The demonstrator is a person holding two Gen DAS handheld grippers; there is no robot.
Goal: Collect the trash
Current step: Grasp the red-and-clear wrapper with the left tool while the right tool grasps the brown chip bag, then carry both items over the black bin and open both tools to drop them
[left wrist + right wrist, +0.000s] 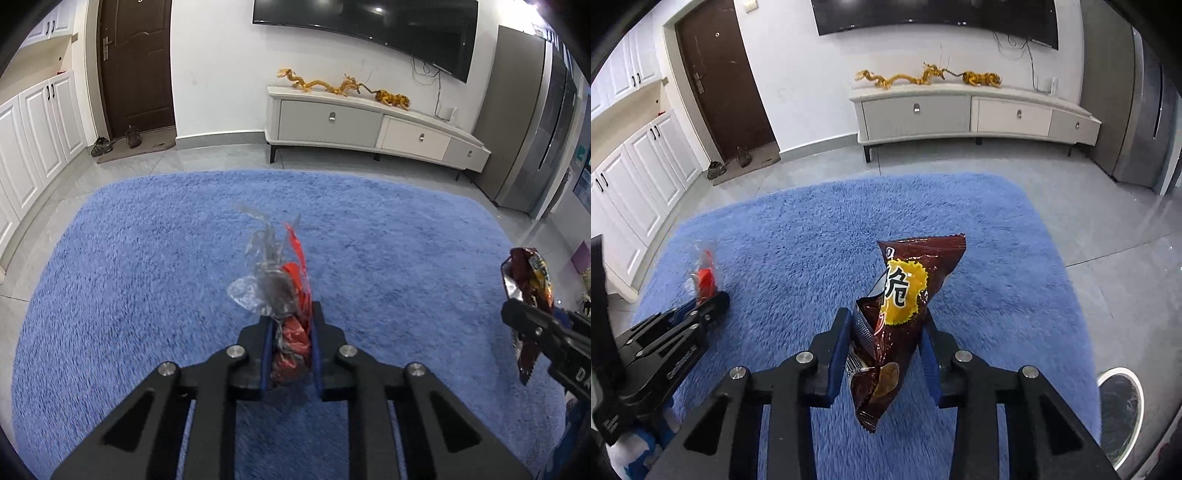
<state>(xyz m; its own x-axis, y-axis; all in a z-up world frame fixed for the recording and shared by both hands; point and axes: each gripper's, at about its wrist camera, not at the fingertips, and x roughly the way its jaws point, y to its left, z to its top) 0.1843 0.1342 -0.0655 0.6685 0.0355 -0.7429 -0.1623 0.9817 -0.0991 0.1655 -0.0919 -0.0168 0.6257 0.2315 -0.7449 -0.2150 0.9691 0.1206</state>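
My left gripper [291, 325] is shut on a crumpled clear and red plastic wrapper [279, 280], held above the blue rug [147, 258]. In the right wrist view that gripper [714, 301] and wrapper [703, 277] show at the left. My right gripper [886, 328] is shut on a dark red chip bag [905, 306] with a yellow patch, held upright above the rug [812, 229]. In the left wrist view the chip bag [528, 291] and right gripper [524, 314] show at the right edge.
A white-rimmed trash bin [1121, 410] stands on the floor at the rug's right edge. A TV cabinet [369, 122] with golden ornaments lines the far wall. White cupboards [33, 140], a brown door [136, 62] with shoes [101, 146], and a grey fridge [535, 122] surround the rug.
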